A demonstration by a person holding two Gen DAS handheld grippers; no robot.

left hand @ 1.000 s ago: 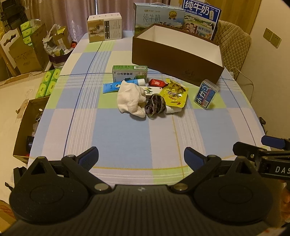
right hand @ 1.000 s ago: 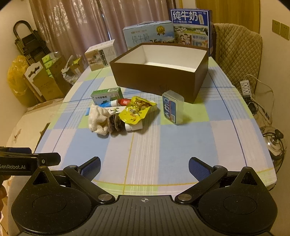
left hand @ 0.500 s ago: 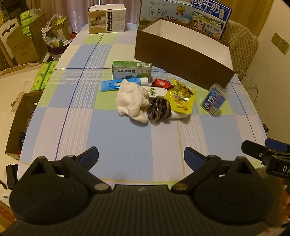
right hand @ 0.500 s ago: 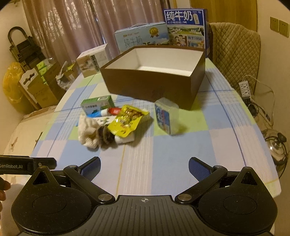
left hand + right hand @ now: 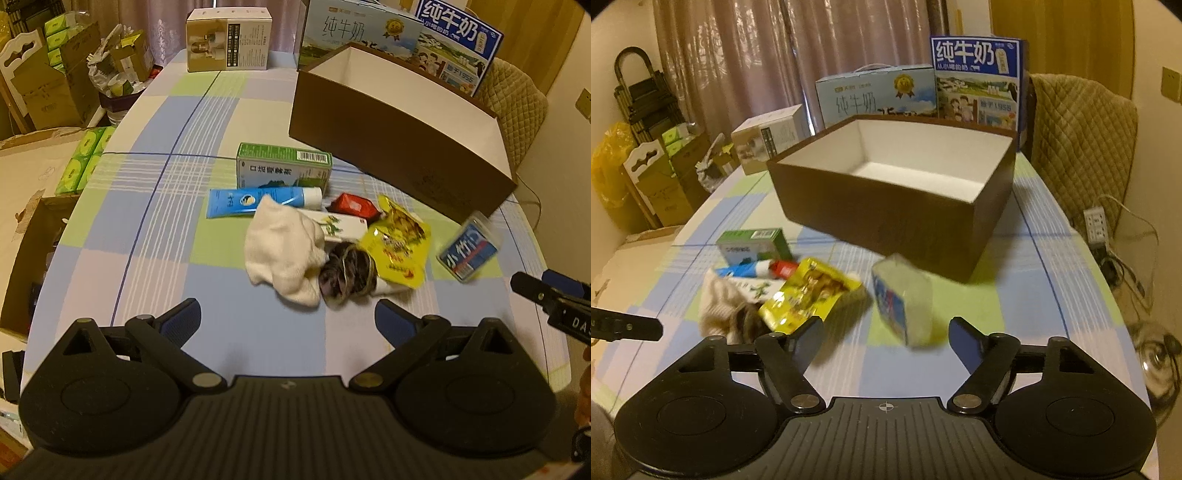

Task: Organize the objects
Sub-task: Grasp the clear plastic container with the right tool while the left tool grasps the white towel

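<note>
A pile of small items lies mid-table: a white cloth (image 5: 282, 243), a dark hair tie (image 5: 347, 273), a yellow snack pouch (image 5: 400, 243), a blue tube (image 5: 255, 199), a green box (image 5: 282, 170), a red packet (image 5: 354, 205). A clear plastic box with a blue label (image 5: 903, 299) stands just ahead of my right gripper (image 5: 886, 338), which is open and empty. My left gripper (image 5: 288, 321) is open just short of the white cloth and hair tie. The brown open box (image 5: 897, 192) stands behind, empty inside. In the left wrist view the clear box (image 5: 469, 251) sits to the right.
Two milk cartons (image 5: 975, 81) and a beige carton (image 5: 229, 40) stand at the table's far end. A quilted chair (image 5: 1082, 147) is on the right, with a power strip and cables on the floor. Cardboard boxes (image 5: 48, 85) crowd the floor on the left.
Both grippers have moved forward toward the items. The pile and the clear box now sit much closer to the fingertips. The right jaws have narrowed a little.
</note>
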